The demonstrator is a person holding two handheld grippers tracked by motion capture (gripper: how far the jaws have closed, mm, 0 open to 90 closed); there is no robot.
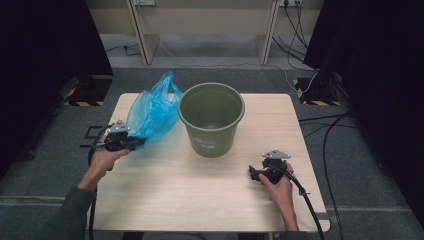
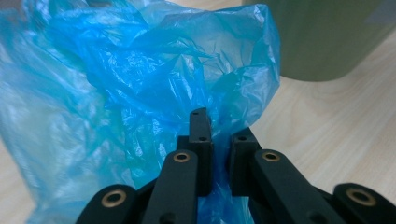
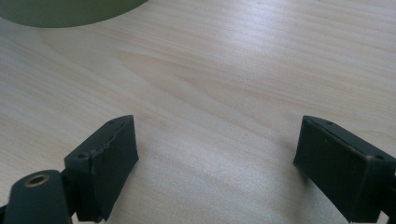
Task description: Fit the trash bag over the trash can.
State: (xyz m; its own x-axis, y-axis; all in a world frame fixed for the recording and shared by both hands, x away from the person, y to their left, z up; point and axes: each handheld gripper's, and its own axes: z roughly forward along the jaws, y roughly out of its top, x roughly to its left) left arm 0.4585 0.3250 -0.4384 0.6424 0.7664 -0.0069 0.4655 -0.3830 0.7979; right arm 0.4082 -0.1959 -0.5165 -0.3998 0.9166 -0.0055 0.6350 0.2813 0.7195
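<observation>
Left tongs (image 1: 136, 143) clamped on a fold of the blue bag (image 1: 152, 110), jaws pinched together with plastic between them; bag bunched up at 10 o'clock on the worktop (image 1: 200, 195), rising against the bucket's left side. Right tongs (image 1: 253, 173) at 4 o'clock, jaws wide apart, nothing between them, low over bare wood. Green bucket (image 1: 212, 120) upright at centre, between both hands, well apart from the right tongs.

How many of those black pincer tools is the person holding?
2. The left gripper is at the table's left edge, clamped on the blue plastic bag. The right gripper rests open, right of the green bucket.
</observation>
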